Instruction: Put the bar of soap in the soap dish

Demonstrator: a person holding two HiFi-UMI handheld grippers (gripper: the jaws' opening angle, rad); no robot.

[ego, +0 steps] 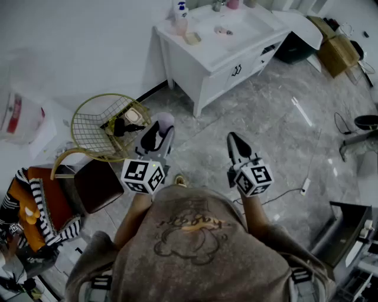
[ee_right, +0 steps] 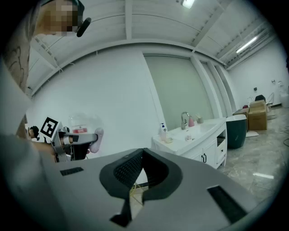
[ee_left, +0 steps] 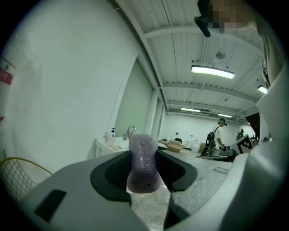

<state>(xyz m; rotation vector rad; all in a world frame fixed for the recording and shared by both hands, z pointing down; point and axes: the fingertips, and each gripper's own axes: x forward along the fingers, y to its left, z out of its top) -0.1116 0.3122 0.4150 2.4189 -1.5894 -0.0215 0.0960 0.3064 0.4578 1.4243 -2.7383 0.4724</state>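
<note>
A pale purple bar of soap [ee_left: 143, 163] stands on end between the black pads of my left gripper [ee_left: 144, 173], which is shut on it. In the head view that gripper [ego: 158, 134] is held out over the floor with the soap [ego: 165, 121] at its tip. A small beige soap dish [ego: 192, 38] sits on the white vanity [ego: 236, 47] far ahead, beside a pump bottle [ego: 181, 14]. The right gripper [ego: 232, 139] is level beside the left one. Its jaws [ee_right: 142, 151] are shut with nothing between them. The right gripper view also catches the soap [ee_right: 96, 140] and the dish [ee_right: 169, 140].
A yellow wire basket [ego: 103, 127] lies on the floor just left of my left gripper, next to a brown stool [ego: 97, 186]. A dark bin [ego: 294, 50] and a cardboard box [ego: 336, 54] stand right of the vanity. A power strip [ego: 305, 187] with its cable lies on the grey floor.
</note>
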